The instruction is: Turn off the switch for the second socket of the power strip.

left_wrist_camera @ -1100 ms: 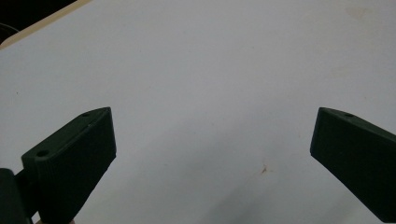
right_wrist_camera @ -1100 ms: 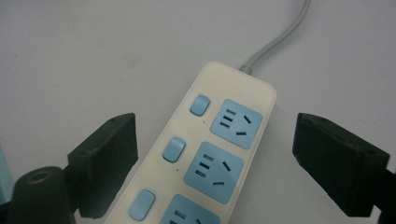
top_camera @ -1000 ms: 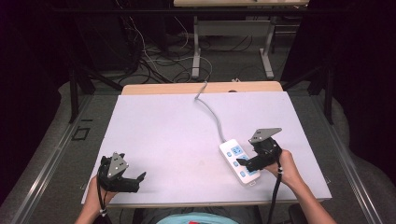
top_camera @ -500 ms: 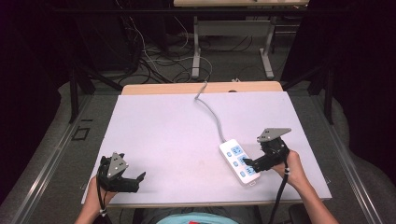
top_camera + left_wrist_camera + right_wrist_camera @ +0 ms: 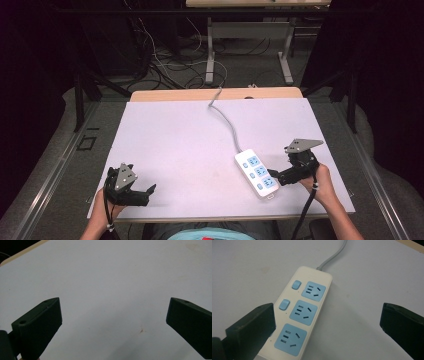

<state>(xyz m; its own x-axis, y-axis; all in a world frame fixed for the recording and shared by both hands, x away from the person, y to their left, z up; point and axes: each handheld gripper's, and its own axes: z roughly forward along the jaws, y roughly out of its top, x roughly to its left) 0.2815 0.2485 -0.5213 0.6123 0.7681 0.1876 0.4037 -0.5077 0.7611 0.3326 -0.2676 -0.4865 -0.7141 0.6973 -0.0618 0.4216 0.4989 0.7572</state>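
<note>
white plastic power strip with three blue sockets (image 5: 256, 173) lies flat on white table (image 5: 180, 145), near right front corner. right gripper (image 5: 273, 176) just beside strip, jaws just opened wide, nothing pinched. left gripper (image 5: 150, 192) spread, empty, well apart at front left.

- Table (image 5: 170, 145): white top, wood edge showing at far side; faint small marks on surface in both gripper views.
- Power strip (image 5: 256, 173): white w/ 3 blue sockets, lies flat on table's near-right part, angled, long axis running near-right to far-left. 2 blue buttons along one side in right gripper view.
- Cord (image 5: 227, 122): grey, runs from strip's far end across the top, curves to far edge near the middle & drops off there.
</note>
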